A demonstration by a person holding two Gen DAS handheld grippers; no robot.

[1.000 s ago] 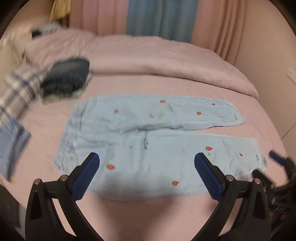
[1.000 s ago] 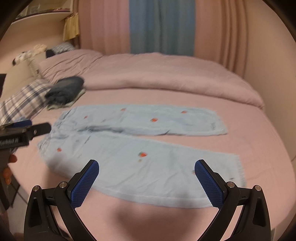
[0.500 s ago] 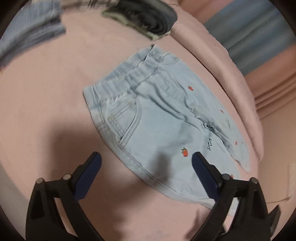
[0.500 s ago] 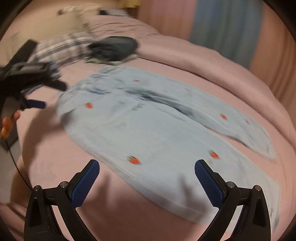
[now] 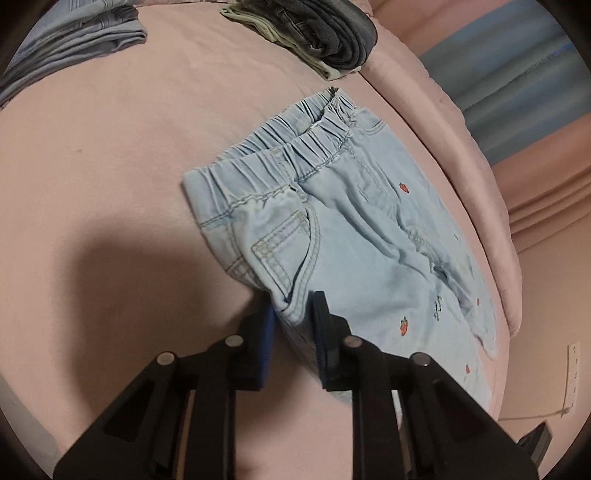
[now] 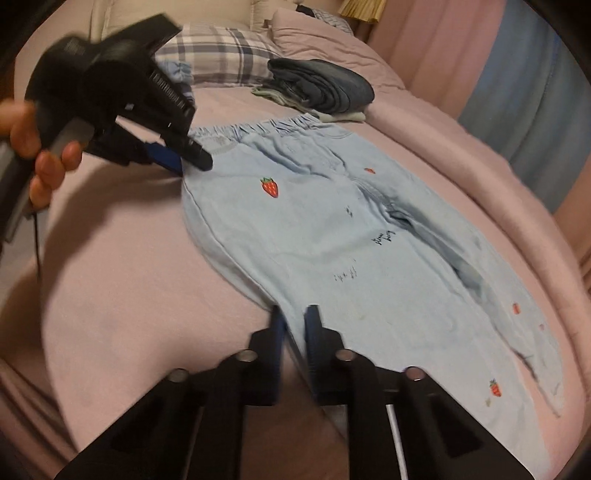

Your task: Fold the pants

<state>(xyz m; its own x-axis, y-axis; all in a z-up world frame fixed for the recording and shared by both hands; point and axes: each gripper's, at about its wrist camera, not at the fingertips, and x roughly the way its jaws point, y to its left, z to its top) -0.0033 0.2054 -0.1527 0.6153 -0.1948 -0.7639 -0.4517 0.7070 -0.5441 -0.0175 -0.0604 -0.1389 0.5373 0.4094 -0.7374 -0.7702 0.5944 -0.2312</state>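
Two claws – left claw (image 5: pixel 293 321) | right claw (image 6: pixel 293 332) – pinching pants (image 6: pixel 332 229) near edge

- Left wrist view: looks steeply down along its fingers, very near the pants (image 5: pixel 369 229) at the waistband.
- Right wrist view: looks down across the bed (image 6: pixel 110 277) from farther along the near leg.
- Both views share the pants and the folded dark clothes (image 5: pixel 332 33).

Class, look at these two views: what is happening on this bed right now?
A person is starting to fold light blue pants spread flat on a pink bed, holding a claw in each hand. The left claw has just closed on the near edge by the front pocket, near the waistband. The right claw has just closed on the same near edge further down the leg. Nothing is lifted or folded yet. A stack of folded dark clothes lies beyond the waistband.
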